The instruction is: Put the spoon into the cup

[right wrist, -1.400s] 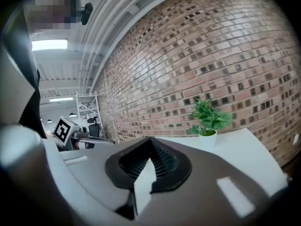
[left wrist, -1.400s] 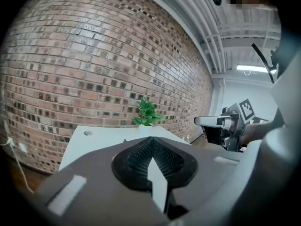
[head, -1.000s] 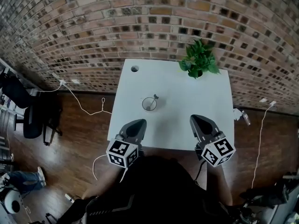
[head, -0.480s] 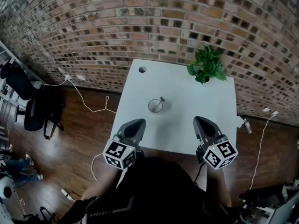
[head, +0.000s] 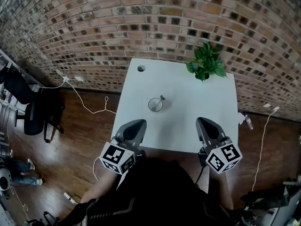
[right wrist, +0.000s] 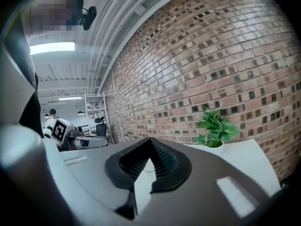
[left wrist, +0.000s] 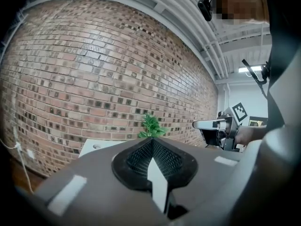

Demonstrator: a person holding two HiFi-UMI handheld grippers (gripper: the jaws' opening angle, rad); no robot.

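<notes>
Standing on wood floor [head: 84, 140] by brick wall [head: 141, 22], white table [head: 188, 112] bears the cup [head: 155, 104].

Left claw [head: 136, 124] closed; right claw [head: 204, 122] closed

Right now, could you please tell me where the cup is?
In the head view, the cup stands left of centre on the white table, beyond the left gripper and nearer than the potted plant at the far right corner.
</notes>
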